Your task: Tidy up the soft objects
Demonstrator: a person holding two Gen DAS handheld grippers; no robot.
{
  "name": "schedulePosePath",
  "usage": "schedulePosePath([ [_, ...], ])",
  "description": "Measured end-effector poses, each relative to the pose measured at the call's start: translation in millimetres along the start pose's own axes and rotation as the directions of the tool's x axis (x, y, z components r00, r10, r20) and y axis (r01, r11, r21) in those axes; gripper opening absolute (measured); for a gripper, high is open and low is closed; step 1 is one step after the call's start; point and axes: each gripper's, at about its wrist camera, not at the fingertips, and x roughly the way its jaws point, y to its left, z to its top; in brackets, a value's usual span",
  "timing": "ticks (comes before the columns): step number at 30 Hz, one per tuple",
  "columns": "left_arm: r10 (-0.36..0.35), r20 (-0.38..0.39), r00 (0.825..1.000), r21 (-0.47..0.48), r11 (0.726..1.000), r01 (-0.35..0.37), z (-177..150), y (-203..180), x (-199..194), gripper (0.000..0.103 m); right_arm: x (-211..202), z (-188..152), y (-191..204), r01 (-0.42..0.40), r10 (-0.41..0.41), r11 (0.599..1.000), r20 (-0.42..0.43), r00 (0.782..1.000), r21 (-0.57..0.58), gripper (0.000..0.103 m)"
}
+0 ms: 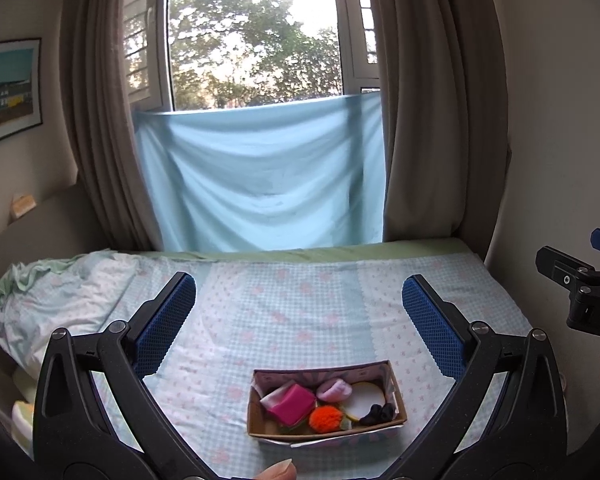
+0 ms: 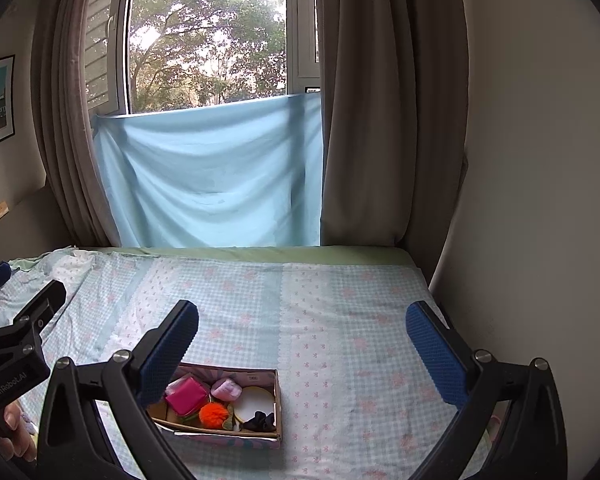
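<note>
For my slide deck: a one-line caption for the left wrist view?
Open left tool hovers above a cardboard box of soft objects on the bed.

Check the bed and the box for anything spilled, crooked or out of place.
Nothing is spilled: the soft items, such as the orange pompom and pink cloth, all sit inside the box. Only the bedding at the bed's left edge is bunched up.

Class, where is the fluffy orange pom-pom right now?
The fluffy orange pom-pom lies inside the cardboard box on the bed, front centre, beside the pink folded cloth.
</note>
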Motion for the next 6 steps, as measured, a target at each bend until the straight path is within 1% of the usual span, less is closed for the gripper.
schedulePosePath([
  [3, -0.033, 0.010, 0.999, -0.010, 0.999, 0.033, -0.5, 0.2, -1.5, 0.103, 0.2, -1.1, 0.8, -0.002, 0.002, 1.000, -0.001, 1.000, 0.002, 0.103],
  [6, -0.050, 0.013, 0.999, -0.014, 0.999, 0.050, -0.9, 0.5, -1.4, 0.103, 0.8, -1.1, -0.2, -0.003, 0.003, 1.000, -0.004, 1.000, 0.006, 0.103],
])
